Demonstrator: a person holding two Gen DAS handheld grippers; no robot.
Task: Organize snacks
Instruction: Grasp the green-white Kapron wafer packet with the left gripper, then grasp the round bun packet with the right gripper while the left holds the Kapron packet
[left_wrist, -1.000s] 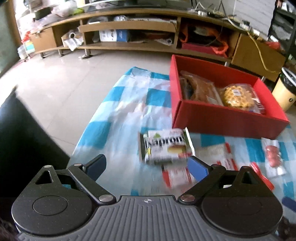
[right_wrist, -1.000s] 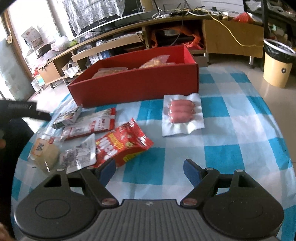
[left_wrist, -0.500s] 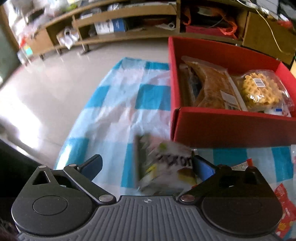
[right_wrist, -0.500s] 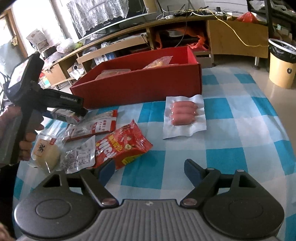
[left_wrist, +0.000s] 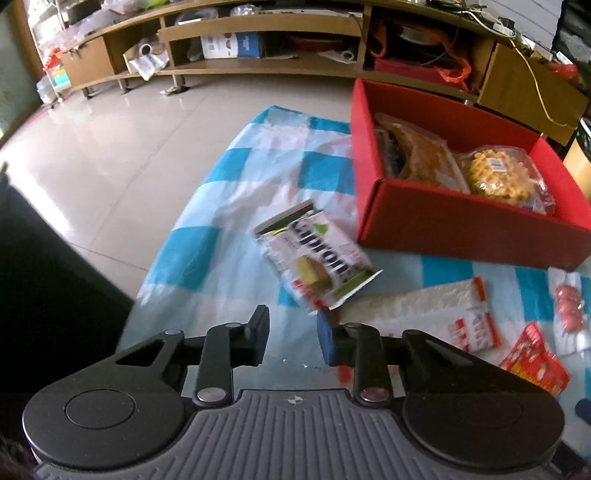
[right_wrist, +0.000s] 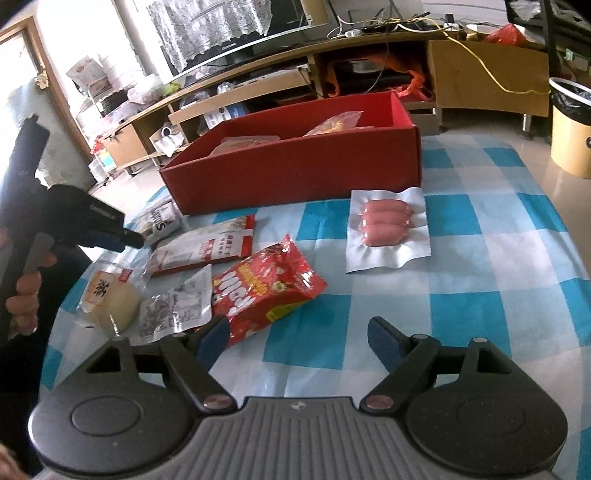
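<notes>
Since half a second ago the left gripper (left_wrist: 290, 334) has pulled back and its jaws have narrowed, and the white Capron snack packet (left_wrist: 317, 260) that was blurred between the fingers now sits tilted just ahead of the fingertips, one corner close by the right blue pad (left_wrist: 325, 334); whether that pad touches the packet is hard to tell, and the jaws have a clear gap between them with nothing clamped. The packet lies on the blue-and-white checked cloth (left_wrist: 236, 206), just beside the near left corner of the red box (left_wrist: 461, 229), which holds a long brown pastry pack (left_wrist: 421, 155) and a bag of yellow waffles (left_wrist: 498, 177). Over on the right wrist view, the right gripper (right_wrist: 293, 338) hangs low over the cloth, jaws wide apart and holding nothing. Ahead of it lie the red snack bag (right_wrist: 266, 288), a silvery printed pouch (right_wrist: 177, 308), a pale round cake in clear wrap (right_wrist: 110, 299), a red-and-white flat pack (right_wrist: 207, 243), and the vacuum-sealed sausages (right_wrist: 386, 221), all outside the box. The left gripper shows at the left edge there, its tip at the Capron packet.
</notes>
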